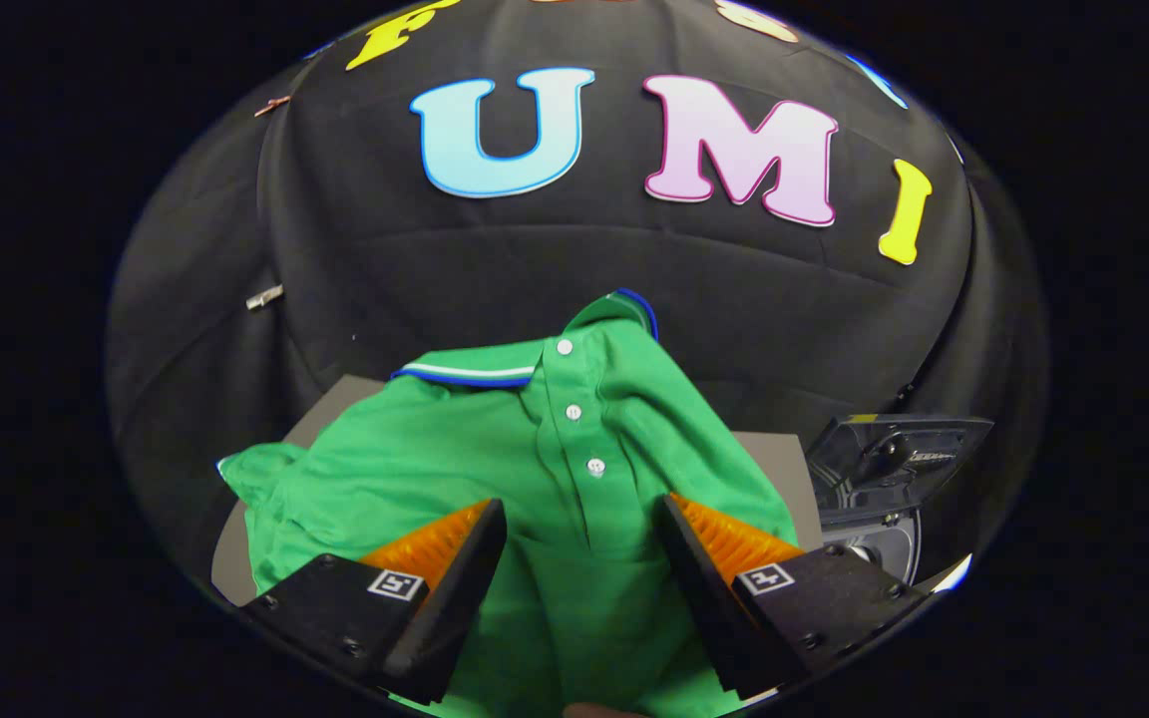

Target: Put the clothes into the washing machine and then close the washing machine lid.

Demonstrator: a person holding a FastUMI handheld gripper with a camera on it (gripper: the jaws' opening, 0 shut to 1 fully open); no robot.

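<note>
Gripper fingers stand wide apart over your green polo shirt, which lies crumpled on the grey worktop, placket between them. Washing machine sits beside the shirt, lid raised.

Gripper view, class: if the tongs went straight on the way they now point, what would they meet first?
Most likely the green polo shirt. The tongs stand open, with its buttoned front between and just ahead of the fingers. How near the cloth lies is hard to judge in this view.
</note>
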